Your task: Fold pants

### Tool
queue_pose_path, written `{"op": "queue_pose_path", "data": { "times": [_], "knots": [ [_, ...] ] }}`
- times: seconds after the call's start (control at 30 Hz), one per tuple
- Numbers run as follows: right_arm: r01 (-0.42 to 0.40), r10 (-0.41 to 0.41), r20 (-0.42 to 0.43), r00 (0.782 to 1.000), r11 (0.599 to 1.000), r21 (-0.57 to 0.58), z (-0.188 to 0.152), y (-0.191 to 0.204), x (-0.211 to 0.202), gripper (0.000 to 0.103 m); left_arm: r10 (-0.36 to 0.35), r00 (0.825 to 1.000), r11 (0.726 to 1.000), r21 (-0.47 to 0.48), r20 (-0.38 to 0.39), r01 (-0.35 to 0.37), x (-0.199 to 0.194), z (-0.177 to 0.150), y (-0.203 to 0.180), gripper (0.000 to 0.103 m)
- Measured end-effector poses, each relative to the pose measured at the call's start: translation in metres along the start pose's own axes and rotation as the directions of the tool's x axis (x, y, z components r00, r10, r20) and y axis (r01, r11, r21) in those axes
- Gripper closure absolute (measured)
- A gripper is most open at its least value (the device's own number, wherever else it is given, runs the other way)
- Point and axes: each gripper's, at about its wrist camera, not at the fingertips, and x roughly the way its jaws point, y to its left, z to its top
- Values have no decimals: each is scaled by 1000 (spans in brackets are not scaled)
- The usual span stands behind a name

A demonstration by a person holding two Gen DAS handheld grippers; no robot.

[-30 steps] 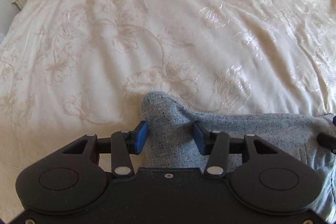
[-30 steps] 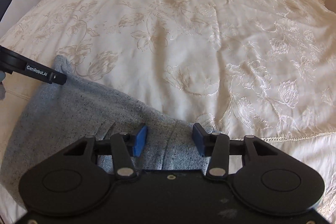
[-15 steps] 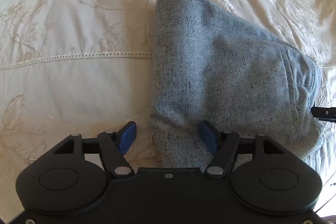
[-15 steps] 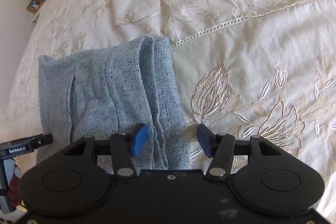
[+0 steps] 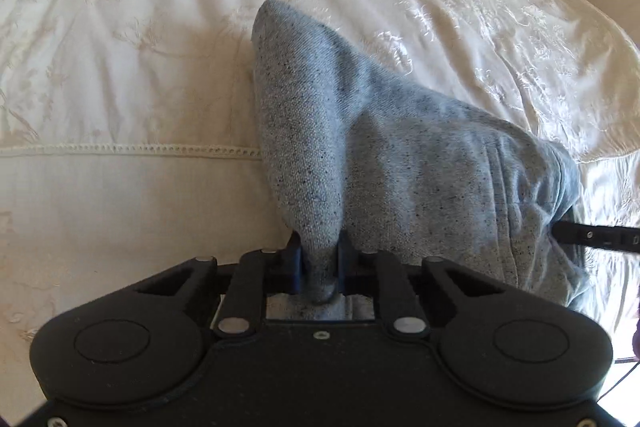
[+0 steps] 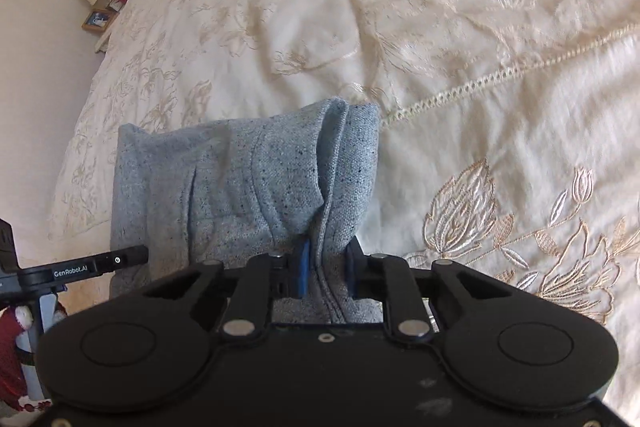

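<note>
Through the left wrist camera I see my left gripper [image 5: 319, 265] pinched tight on a bunched corner of the grey pants [image 5: 400, 163], which lie folded on the cream bedspread [image 5: 140, 67] across its lace seam [image 5: 132, 149]. My worry here is that the pinch takes only a narrow ridge of thick knit; if I pull unevenly against the other side, I judge the cloth could slip out or the layers could slide apart and spoil the fold. The blue pads are nearly together, with only the fabric between them, and the cloth runs back into the gripper's throat. Through the right wrist camera, my right gripper [image 6: 326, 267] is likewise clamped on the pants [image 6: 248, 179], at an edge where several layers stack by a seam. The risk on this side is catching too few layers, so that the lower ones stay behind. Its pads squeeze the cloth between them, and the left tool's finger touches the pants' far edge.
</note>
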Motion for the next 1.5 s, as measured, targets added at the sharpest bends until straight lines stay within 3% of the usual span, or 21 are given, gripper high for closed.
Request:
{"op": "queue_pose_path", "data": {
  "times": [0.1,0.2,0.33,0.43,0.47,0.5,0.57,0.6,0.97,1.17,1.3,1.5],
  "knots": [
    [39,-29,72,997,990,-138,4,41,-26,86,41,995,999,22,86,-44,-30,-3,-18,86],
    [54,-21,140,990,970,-235,19,75,-42,86,72,982,996,40,174,-81,-54,16,-29,86],
    [58,-3,190,982,957,-283,66,99,-35,86,88,972,996,-8,218,-88,-58,68,-16,86],
    [62,6,223,975,954,-295,105,105,-16,82,146,962,989,-22,232,-145,-40,107,-3,80],
    [78,-18,213,977,957,-278,120,106,-3,79,192,956,981,-46,222,-187,-30,119,1,74],
    [122,-71,199,978,958,-259,133,107,12,75,240,948,971,-73,208,-229,-23,128,6,76],
    [253,-207,200,958,938,-236,149,108,30,75,307,933,950,-119,188,-288,-15,136,13,77],
    [282,-236,206,950,931,-232,151,109,32,75,316,930,946,-139,186,-293,-16,137,15,77],
    [211,-152,233,960,944,-253,93,144,-43,75,280,949,953,-165,144,-256,-72,88,-23,77],
    [206,-131,256,958,934,-291,60,177,-80,75,279,947,956,-135,159,-259,-104,69,-51,76],
    [198,-114,279,954,934,-297,44,192,-102,75,277,945,959,-113,175,-260,-119,57,-64,64],
    [214,-120,308,944,932,-292,30,197,-122,75,284,936,957,-117,210,-264,-138,47,-72,64]
  ]
}}
